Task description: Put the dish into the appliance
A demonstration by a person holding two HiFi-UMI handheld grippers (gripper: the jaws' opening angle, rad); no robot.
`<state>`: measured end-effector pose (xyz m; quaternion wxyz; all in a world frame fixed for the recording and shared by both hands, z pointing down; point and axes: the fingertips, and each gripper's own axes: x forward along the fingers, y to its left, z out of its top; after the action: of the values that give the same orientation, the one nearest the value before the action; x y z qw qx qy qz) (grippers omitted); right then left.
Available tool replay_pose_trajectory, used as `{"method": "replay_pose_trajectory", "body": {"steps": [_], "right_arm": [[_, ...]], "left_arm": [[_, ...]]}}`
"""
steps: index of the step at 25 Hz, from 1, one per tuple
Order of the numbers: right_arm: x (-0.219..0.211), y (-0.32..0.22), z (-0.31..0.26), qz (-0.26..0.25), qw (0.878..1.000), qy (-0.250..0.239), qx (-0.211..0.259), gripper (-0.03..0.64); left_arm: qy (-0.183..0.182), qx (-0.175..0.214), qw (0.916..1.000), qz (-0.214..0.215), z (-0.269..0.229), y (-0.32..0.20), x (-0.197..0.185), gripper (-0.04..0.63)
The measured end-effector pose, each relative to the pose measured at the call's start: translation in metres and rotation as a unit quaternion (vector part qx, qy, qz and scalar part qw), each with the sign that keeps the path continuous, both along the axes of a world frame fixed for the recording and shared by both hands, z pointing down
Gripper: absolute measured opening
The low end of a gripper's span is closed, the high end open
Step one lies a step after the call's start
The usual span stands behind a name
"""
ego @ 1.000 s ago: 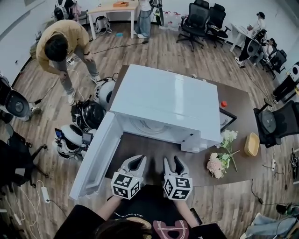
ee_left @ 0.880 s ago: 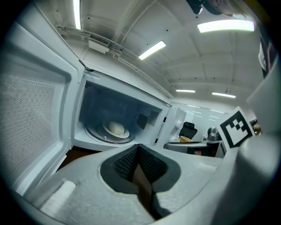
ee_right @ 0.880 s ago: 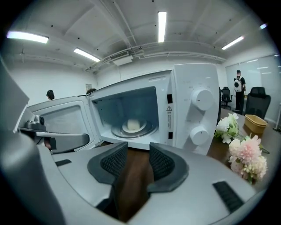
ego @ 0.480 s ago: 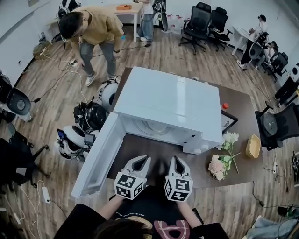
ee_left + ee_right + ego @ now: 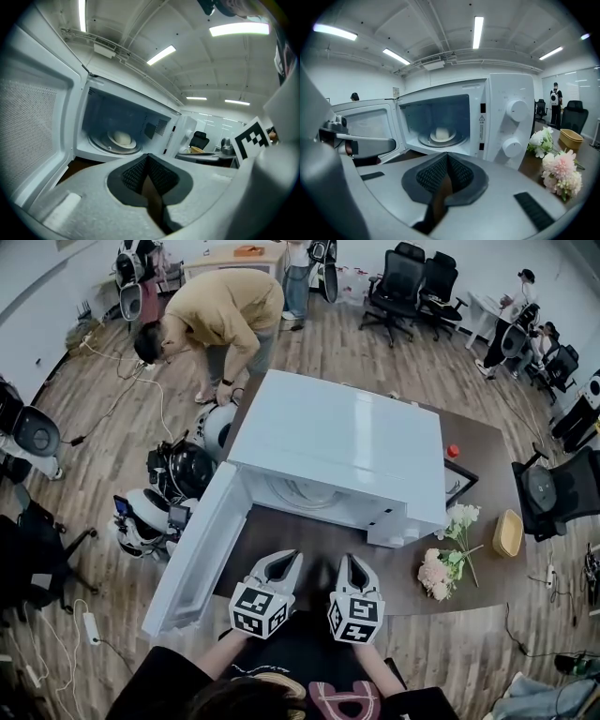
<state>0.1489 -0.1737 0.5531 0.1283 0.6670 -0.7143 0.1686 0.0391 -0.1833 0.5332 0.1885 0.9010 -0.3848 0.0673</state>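
The white microwave (image 5: 337, 442) stands on the brown table (image 5: 309, 545) with its door (image 5: 192, 554) swung wide to the left. On the turntable inside sits a pale dish (image 5: 123, 138), which the right gripper view also shows (image 5: 442, 134). My left gripper (image 5: 285, 561) and right gripper (image 5: 349, 562) hover side by side in front of the open cavity, well short of it. Both are shut with nothing between the pads; the ribbed pads (image 5: 136, 172) meet at the tips (image 5: 447, 157).
Pink and white flowers (image 5: 441, 568) and a yellow basket (image 5: 507, 531) lie to the right of the microwave. A black tray (image 5: 459, 479) and a small red thing (image 5: 450, 450) sit behind them. A person in a tan shirt (image 5: 220, 310) bends by the table's far left corner, near round helmets (image 5: 178, 470).
My right gripper's jaws have closed from spread to shut. Both grippers stay almost in place. The person in tan has walked right and bent down near the table's far corner.
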Motion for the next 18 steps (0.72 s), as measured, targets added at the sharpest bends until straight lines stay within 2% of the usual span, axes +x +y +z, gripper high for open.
{"method": "replay_pose_trajectory", "body": {"steps": [6,11,18], "right_arm": [[-0.004,0.001,0.001,-0.012,1.000,0.009,0.000,0.008],[-0.009,0.002,0.001,-0.029,0.999,0.042,0.004,0.008],[-0.013,0.001,-0.002,-0.039,0.998,0.048,0.009,0.008]], "left_arm": [[0.001,0.002,1.0000,0.003,0.000,0.001,0.002,0.009],[0.005,-0.002,1.0000,0.001,0.001,-0.001,0.001,0.009],[0.013,-0.005,0.9999,-0.006,0.003,-0.004,-0.002,0.009]]}}
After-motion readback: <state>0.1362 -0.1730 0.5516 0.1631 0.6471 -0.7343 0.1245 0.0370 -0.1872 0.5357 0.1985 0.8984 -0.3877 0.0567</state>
